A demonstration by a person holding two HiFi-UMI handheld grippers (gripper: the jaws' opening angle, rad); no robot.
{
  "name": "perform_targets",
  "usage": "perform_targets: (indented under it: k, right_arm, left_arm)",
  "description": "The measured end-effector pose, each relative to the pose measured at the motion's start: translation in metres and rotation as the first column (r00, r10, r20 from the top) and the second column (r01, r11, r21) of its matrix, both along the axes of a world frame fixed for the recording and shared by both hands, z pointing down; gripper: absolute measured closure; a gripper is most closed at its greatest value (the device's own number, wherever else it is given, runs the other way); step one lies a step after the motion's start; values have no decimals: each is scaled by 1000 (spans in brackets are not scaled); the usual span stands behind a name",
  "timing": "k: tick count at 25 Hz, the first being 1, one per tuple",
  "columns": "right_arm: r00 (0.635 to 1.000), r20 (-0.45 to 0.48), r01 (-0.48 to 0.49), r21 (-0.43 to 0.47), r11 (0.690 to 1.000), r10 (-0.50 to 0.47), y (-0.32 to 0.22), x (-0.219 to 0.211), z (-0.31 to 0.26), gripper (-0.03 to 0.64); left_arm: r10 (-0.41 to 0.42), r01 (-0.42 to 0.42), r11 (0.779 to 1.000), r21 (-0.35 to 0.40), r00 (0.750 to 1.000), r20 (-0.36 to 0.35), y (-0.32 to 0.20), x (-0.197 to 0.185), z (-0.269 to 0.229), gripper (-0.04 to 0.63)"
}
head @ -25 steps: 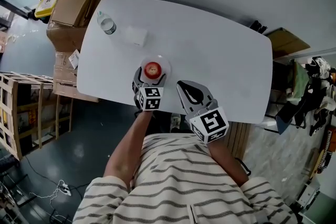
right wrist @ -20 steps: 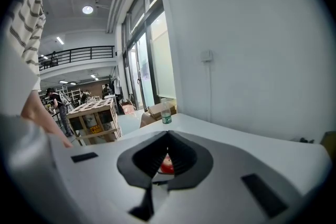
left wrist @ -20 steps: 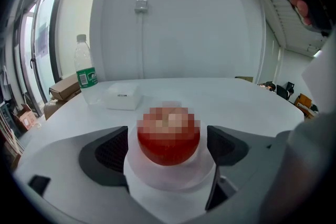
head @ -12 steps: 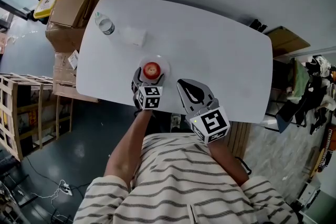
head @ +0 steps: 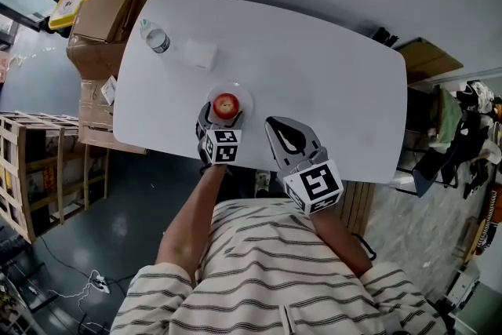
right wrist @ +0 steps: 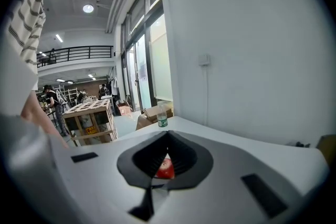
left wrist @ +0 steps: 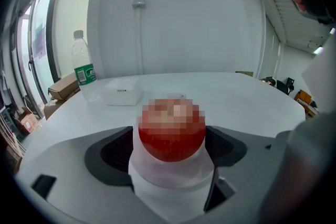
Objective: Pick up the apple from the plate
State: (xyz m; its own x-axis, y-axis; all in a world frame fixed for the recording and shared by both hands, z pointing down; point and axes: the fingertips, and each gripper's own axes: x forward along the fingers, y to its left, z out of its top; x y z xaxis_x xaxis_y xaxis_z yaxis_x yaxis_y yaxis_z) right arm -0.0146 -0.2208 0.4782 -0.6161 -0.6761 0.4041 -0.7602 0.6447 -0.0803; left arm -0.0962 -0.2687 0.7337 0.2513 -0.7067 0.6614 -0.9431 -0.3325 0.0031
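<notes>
Right claw [right wrist: 168,135]: your jaws meet at the tips | red apple [right wrist: 166,168] shows through their dark opening, low centre | bottle [right wrist: 162,116] stands on the worktop [right wrist: 231,140] above | wooden crate [right wrist: 90,120] mid-left

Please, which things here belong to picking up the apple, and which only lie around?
For the job: red apple; white round plate under it; left gripper, jaws on either side of the apple.
Lying about: clear plastic water bottle with green label; flat white box; right gripper, jaws together, empty.
</notes>
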Motion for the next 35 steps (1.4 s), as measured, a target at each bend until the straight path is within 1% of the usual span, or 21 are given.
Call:
perform_targets:
  k: [5,9,22,31,35]
  right_arm:
    - [1000,1,-1,0,1000,1,2,1,0,604]
    - [1000,0,-4,0,1000,4,1,1,-1,604]
    - [1000,-8,-14,-1,1000,14,2,5,0,604]
    - [999,-13,-31,3,1000,31,2,8,1,604]
    - [998,22,-52,-2,999,52,1,9,0,604]
  left_arm:
    - [8,-8,1000,-5,1000,1,1,2,1,167]
    - [14,-14,1000,-1,1000,3,1,2,0,196]
    - [22,-22,1000,18,1000,0,1,3,-6,204]
    - [1,0,999,38,1000,-24,2,2,-21,205]
    - [-10,13,999,52,999,-46,4,0,-34,206]
